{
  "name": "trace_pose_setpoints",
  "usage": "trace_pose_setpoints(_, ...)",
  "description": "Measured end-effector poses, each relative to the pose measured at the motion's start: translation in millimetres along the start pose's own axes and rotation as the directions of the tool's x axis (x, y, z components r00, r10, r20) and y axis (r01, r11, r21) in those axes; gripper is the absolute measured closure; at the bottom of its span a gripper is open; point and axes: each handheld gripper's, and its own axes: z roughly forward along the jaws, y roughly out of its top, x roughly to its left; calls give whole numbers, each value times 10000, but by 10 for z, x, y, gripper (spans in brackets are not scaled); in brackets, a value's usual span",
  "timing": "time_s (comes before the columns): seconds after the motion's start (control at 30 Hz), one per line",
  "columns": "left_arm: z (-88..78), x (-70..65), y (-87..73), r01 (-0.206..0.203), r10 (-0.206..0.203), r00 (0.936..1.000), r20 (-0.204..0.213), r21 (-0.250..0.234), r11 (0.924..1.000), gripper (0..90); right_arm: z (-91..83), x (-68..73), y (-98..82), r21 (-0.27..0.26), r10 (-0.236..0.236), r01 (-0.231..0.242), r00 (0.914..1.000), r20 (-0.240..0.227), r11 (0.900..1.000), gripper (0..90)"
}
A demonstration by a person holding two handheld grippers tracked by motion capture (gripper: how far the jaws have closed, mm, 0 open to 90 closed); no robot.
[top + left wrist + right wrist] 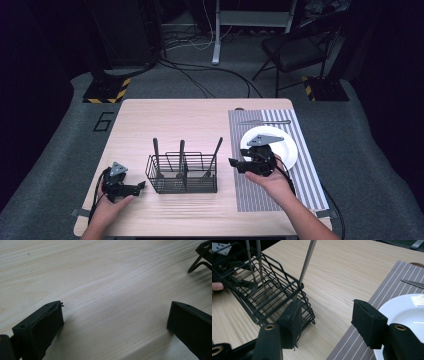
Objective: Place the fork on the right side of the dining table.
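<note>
Pale wood grain runs across the table (200, 112), a smooth rectangular top with rounded corners. Nearest the person, the left hand (111, 202) rests on the wood at the near left and holds the left gripper (141, 185), a matte black tool with a grey three-cornered plate on top. Its blocky jaws stand wide apart with only bare wood between them in the left gripper view, the gripper (115, 322) pointing toward the basket's foot.

Just beside that gripper stands the wire basket (182, 175), a black rectangular caddy of thin rods with a fine mesh floor, split into compartments. Three utensils (181, 157) stand in it, handles up and slightly tilted; in the right gripper view the thin metal shafts (307, 262) rise out of the grid.

On the other side of the basket, the right hand (272, 182) holds the right gripper (233, 163) above the near left part of a striped woven placemat (310, 170), grey with pale lines. Its padded jaws stand apart with nothing between them, aimed toward the basket's right end (327, 315).

Past that gripper sits a glossy white round plate (287, 150) on the mat. Farther still, a slim metal knife (265, 121) lies across the mat's far end.
</note>
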Motion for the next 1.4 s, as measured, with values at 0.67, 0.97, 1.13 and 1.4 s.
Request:
trace_pose_setpoints(0.67,0,0,0,2,-2,10000,2,2,10000,2,83,81,293,-312,27,-36,9996,-285,9995,452)
trace_pose_setpoints(0.97,-1,0,1,5,-5,10000,0,9,10000,2,116,143,395,-419,15,-32,9991,-417,9991,448)
trace_pose_setpoints(1.13,0,1,0,-4,4,10000,-1,3,10000,2,156,157,443,-408,89,-108,9988,-479,9991,448)
trace_pose_setpoints(1.4,0,0,0,-2,2,10000,1,1,10000,2,209,163,481,-385,204,-226,9983,-549,9990,449)
